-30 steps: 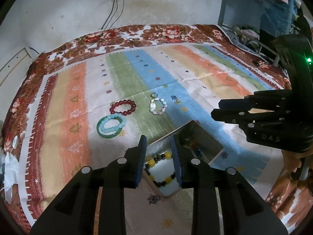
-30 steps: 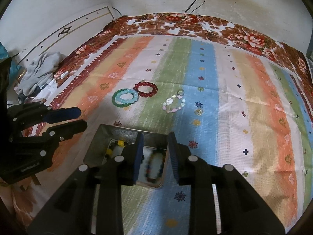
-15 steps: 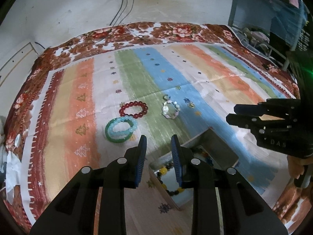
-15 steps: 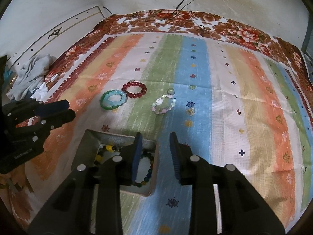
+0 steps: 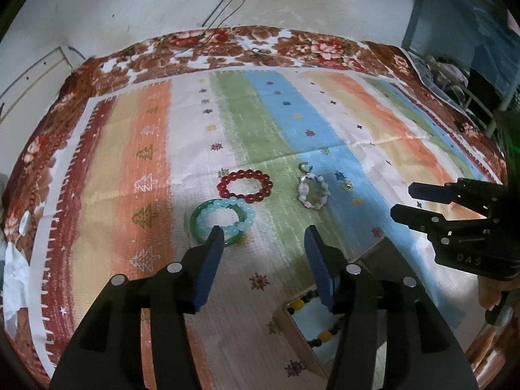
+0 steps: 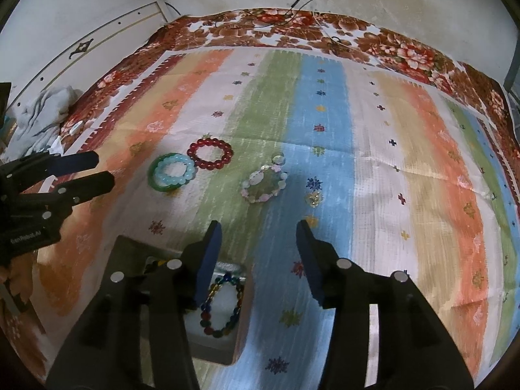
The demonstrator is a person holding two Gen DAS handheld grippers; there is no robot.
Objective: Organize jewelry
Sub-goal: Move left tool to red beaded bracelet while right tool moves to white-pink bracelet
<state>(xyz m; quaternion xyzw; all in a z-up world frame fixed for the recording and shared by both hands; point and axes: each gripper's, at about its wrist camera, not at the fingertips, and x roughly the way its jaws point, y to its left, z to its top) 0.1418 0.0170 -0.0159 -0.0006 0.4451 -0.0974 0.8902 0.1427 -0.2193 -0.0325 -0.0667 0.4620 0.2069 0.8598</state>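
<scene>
Left gripper [image 5: 263,247] fingers spread, empty, over the cloth [image 5: 325,130]; right gripper [image 6: 258,243] likewise spread; box [image 6: 240,325] at 7 o'clock holds a bead bracelet [image 6: 221,305]; red bracelet [image 6: 210,154], green bangle [image 6: 170,172], pale bracelet [image 6: 265,183] near 12; a small blurred trinket [image 6: 314,197], perhaps a ring, beside.

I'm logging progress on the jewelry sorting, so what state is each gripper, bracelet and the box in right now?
Left gripper: open, empty.
Right gripper: open, empty.
Open grey rectangular box: holds two bracelets.
Multicoloured glass-bead bracelet: in the box.
Black-and-yellow bead bracelet: in the box.
Red bead bracelet: loose on the cloth.
Pale blue bead bracelet: lying on the green bangle.
Pastel pink-and-white bead bracelet: loose on the cloth.
</scene>
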